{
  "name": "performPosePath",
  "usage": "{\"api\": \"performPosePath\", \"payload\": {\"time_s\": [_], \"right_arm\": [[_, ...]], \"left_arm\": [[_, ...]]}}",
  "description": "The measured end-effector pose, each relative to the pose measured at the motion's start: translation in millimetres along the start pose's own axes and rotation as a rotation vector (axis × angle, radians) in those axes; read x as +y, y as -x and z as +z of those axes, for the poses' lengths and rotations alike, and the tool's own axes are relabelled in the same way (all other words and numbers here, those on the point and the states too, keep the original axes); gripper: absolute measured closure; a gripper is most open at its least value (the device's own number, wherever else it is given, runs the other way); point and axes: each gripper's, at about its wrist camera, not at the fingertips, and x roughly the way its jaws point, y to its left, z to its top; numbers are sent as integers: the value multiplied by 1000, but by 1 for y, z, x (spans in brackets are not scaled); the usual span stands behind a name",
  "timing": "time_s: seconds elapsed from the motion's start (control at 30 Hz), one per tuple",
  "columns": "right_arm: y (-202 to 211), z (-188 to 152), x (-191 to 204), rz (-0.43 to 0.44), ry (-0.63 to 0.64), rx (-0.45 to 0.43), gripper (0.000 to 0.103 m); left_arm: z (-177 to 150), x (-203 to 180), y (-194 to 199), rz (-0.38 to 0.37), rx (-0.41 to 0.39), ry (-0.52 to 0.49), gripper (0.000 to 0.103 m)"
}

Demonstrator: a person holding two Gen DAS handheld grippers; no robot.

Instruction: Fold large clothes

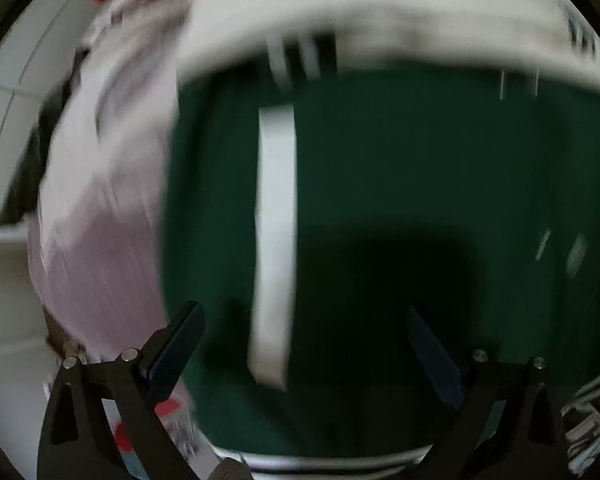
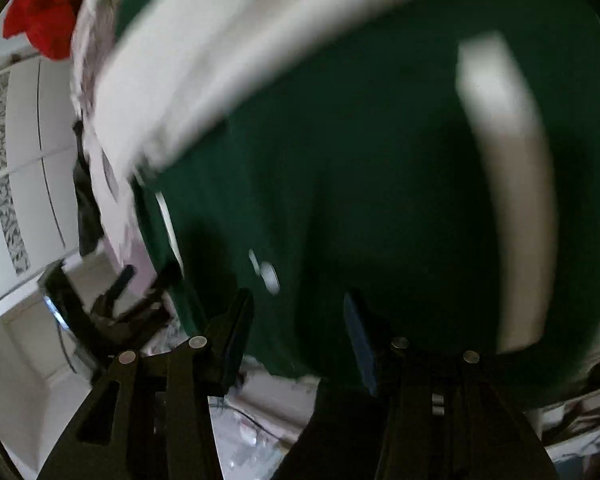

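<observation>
A dark green garment (image 1: 400, 184) with a white stripe (image 1: 276, 220) lies spread below both grippers, blurred in both views. My left gripper (image 1: 304, 328) is open, its fingers wide apart above the green cloth with nothing between them. In the right wrist view the same green garment (image 2: 360, 184) and its white stripe (image 2: 512, 184) fill the picture. My right gripper (image 2: 298, 316) is open with a moderate gap, and no cloth is pinched between its pads. The left gripper (image 2: 128, 300) shows at the left edge of the garment there.
A pale pink-white cloth (image 1: 100, 208) lies left of and beyond the green garment. A red garment (image 2: 44, 12) sits at the far top left. White panelled furniture (image 2: 24, 168) stands at the left. Patterned fabric (image 1: 588, 420) shows at the lower right.
</observation>
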Motion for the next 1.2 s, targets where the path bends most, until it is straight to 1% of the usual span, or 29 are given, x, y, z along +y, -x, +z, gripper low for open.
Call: {"api": "performPosePath", "payload": {"time_s": [0.07,0.1,0.17,0.2,0.23,0.27,0.3,0.33,0.4,0.43,0.5,0.57,0.6,0.63,0.67,0.7,0.73,0.77,0.8,0.83,0.87,0.93,0.97,1.0,1.03,1.07,1.13,1.17,1.2], "right_arm": [[-35,-10,0,-14,50,27,55],[-48,-12,-2,-33,51,23,55],[-54,-13,2,-69,81,10,55],[-49,-14,4,-56,77,25,55],[-32,-15,2,6,59,26,55],[-16,-17,-1,41,47,-3,55],[9,-20,-8,61,36,-62,55],[45,-22,-22,49,17,-151,55],[92,-21,-50,3,-43,-281,51],[115,-16,-69,-43,-80,-348,47],[144,9,-109,-127,-162,-424,44],[151,43,-135,-108,-216,-421,44],[151,62,-143,-71,-228,-414,44],[146,80,-144,-28,-213,-389,44],[143,90,-143,-13,-196,-367,45],[136,101,-139,-16,-184,-362,52],[126,104,-132,-57,-170,-346,88],[116,108,-124,-157,-142,-331,93],[111,109,-125,-230,-137,-342,93],[108,110,-132,-237,-169,-349,93],[106,108,-137,-213,-203,-353,93],[109,102,-126,-240,-172,-363,92],[111,97,-121,-247,-155,-356,86],[111,92,-113,-258,-148,-345,80],[115,85,-108,-259,-143,-346,66],[119,79,-102,-246,-136,-366,57],[124,73,-91,-243,-146,-401,55],[126,67,-87,-239,-157,-411,55],[127,67,-89,-224,-182,-418,55]], "left_arm": [[-21,-1,-14,-1,-11,39,0],[-23,0,-16,-7,-21,56,0],[-21,2,-15,-11,-18,80,0],[-19,1,-13,-2,-14,77,0],[-17,-1,-8,12,-14,69,0],[-15,-2,-1,28,-25,60,0],[-13,-3,5,38,-41,52,0],[-11,-6,15,46,-69,43,0],[-5,-12,32,52,-116,35,0],[-3,-17,38,51,-137,34,0],[7,-28,50,40,-176,33,0],[13,-42,53,22,-189,27,0],[17,-49,51,7,-182,21,0],[20,-55,48,-5,-178,17,0],[22,-57,43,-8,-177,13,0],[20,-63,38,-1,-168,2,0],[23,-63,29,6,-150,-10,0],[23,-63,19,12,-128,-16,0],[19,-61,12,9,-113,-14,0],[18,-54,8,-12,-103,-3,0],[17,-47,9,-20,-101,7,0],[18,-25,18,2,-115,21,0],[19,-14,22,18,-131,35,0],[25,3,27,45,-153,61,0],[32,18,27,67,-169,87,0],[47,40,23,106,-186,120,0],[74,72,8,187,-214,170,0],[91,85,-6,223,-202,182,0],[103,97,-19,240,-183,181,0]]}}
